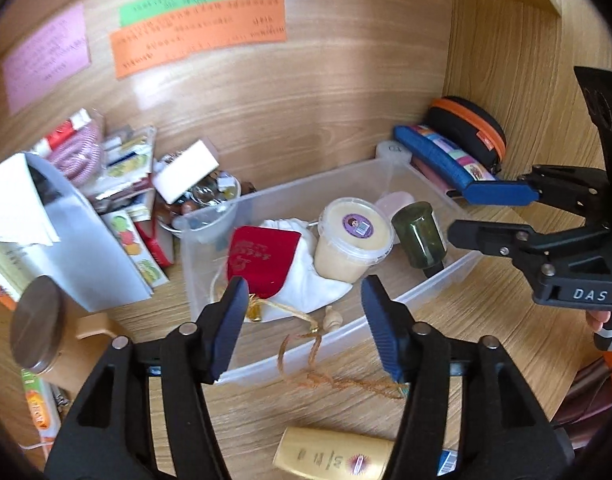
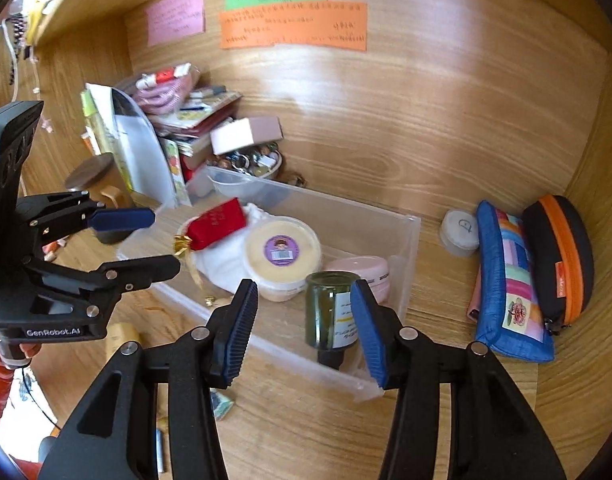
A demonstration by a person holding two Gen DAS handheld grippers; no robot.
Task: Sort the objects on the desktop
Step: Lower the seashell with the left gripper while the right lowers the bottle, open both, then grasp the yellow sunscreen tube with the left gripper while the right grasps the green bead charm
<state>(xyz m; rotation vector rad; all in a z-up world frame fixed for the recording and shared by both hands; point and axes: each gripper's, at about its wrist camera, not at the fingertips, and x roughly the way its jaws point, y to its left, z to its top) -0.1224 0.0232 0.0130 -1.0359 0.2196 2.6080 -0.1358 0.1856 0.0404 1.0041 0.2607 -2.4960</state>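
My right gripper (image 2: 304, 328), wide open and empty, sits nearest the dark green glass bottle (image 2: 330, 314) lying lengthwise toward me in the clear plastic bin (image 2: 410, 240).

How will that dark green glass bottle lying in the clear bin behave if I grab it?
The green bottle lies on its side in the clear bin, so a nudge would probably roll it. It looks like smooth glass, likely slippery and breakable. The right gripper is open, holding nothing.

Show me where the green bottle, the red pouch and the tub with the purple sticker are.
green bottle (image 2: 326, 312), right wrist view, on its glass side.
red pouch (image 1: 264, 258), left wrist view, middle of the red fabric.
tub with the purple sticker (image 2: 283, 250), right wrist view, on its lid.
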